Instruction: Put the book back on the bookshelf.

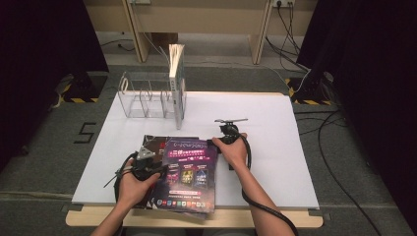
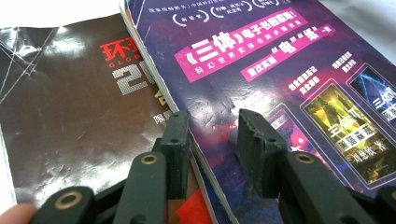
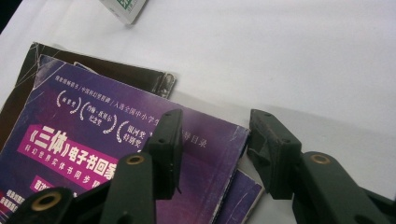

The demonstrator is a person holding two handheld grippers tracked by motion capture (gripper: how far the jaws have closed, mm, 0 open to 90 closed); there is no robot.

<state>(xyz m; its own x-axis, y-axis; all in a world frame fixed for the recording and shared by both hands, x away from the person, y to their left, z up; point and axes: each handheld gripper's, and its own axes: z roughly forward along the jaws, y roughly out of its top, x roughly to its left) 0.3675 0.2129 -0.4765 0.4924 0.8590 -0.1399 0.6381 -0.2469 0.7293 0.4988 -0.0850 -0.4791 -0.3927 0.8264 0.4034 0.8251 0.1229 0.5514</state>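
Top magazine [image 1: 189, 169] lies on lower magazine [image 1: 153, 142] at tabletop [image 1: 275, 147] front; upright book [image 1: 177, 83] in clear rack [image 1: 142, 96] behind, left.

Glossy purple paper cover [image 2: 261, 84], slightly wrinkled, over a shiny creased dark cover [image 2: 70, 116]. Matt black plastic tool [image 2: 212, 140]. Clear plastic rack [image 1: 145, 96] by the smooth white table's [image 1: 275, 123] far edge.

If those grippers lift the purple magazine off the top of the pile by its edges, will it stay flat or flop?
The purple magazine looks thin and soft-covered, with a creased, glossy front, so it would probably sag in the middle. That sheen suggests it may slide over the dark magazine beneath when pushed. The left gripper and right gripper straddle opposite edges, which should limit drooping.
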